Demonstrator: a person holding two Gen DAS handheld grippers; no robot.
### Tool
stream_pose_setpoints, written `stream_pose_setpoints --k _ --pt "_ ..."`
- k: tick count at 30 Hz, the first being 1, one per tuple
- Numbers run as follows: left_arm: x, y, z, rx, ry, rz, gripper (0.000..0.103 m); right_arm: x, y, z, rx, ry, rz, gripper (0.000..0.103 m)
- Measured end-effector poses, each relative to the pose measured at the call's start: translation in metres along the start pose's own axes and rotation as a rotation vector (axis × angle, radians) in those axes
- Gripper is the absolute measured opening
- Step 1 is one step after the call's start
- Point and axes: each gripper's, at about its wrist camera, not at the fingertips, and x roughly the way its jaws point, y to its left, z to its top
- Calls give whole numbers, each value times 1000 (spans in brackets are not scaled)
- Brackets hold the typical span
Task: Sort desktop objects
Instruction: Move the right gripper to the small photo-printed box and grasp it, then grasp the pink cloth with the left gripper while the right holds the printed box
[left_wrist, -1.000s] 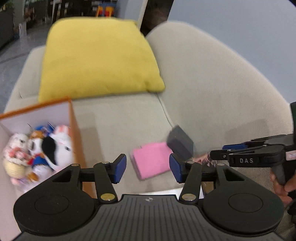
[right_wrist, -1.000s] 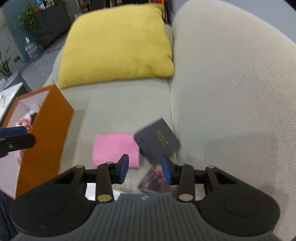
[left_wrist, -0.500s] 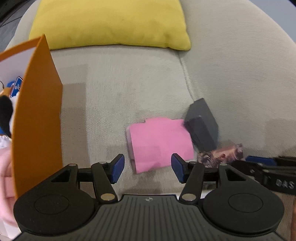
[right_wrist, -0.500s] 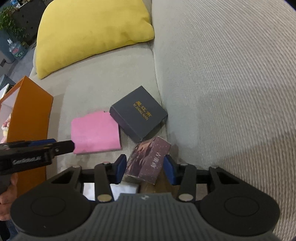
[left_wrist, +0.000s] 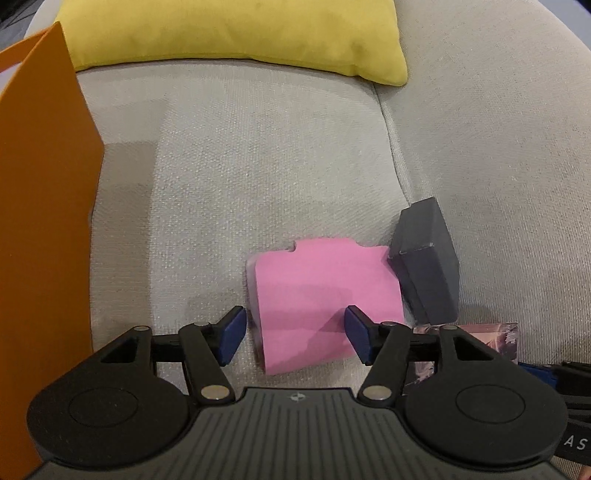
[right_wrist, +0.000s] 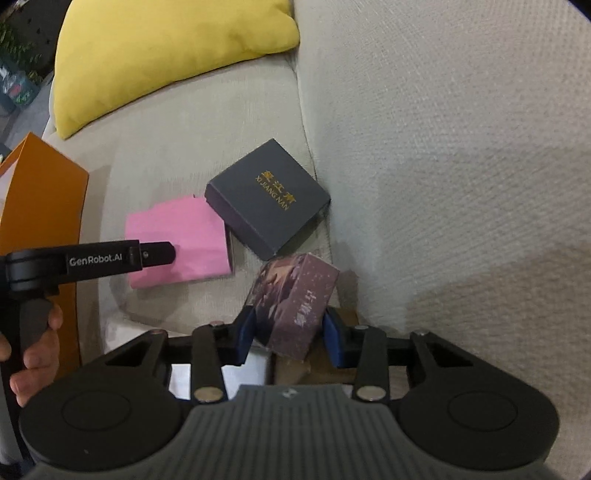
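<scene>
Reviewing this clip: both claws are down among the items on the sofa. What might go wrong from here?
1. The right claw grips only the near end of the purple printed box, which is tilted; it may twist or slip when lifted.
2. The left claw, open, straddles the flat pink sticky-note pad; its fingertips may dig into the beige sofa cushion or peel top sheets.

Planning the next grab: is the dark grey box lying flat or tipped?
Tipped. The dark grey box leans against the sofa backrest, one corner propped over the pink pad, lid shut.
</scene>
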Motion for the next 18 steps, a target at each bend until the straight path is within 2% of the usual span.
stream_pose_setpoints --k 5,8,10,12,13,14,15,18 --pt "5 1 1 -14 14 -25 75 1 1 2 -6 -29 38 37" --pt "5 2 2 -13 14 -28 73 -3 4 2 -19 -53 48 31" --pt "3 1 2 -4 0 -20 65 -8 9 3 -35 -75 38 27" --pt "-3 2 1 3 -20 -8 48 -13 14 4 -53 -99 38 25" --pt "-6 1 1 7 -31 -1 43 -15 16 5 -58 -111 35 25" --pt "-10 1 0 15 -44 7 23 -16 20 7 -71 -121 30 25" --pt "-15 -1 0 31 -63 16 17 -16 22 8 -83 -128 24 24" --pt "-31 -5 -4 66 -101 3 9 -13 24 9 -92 -139 8 24"
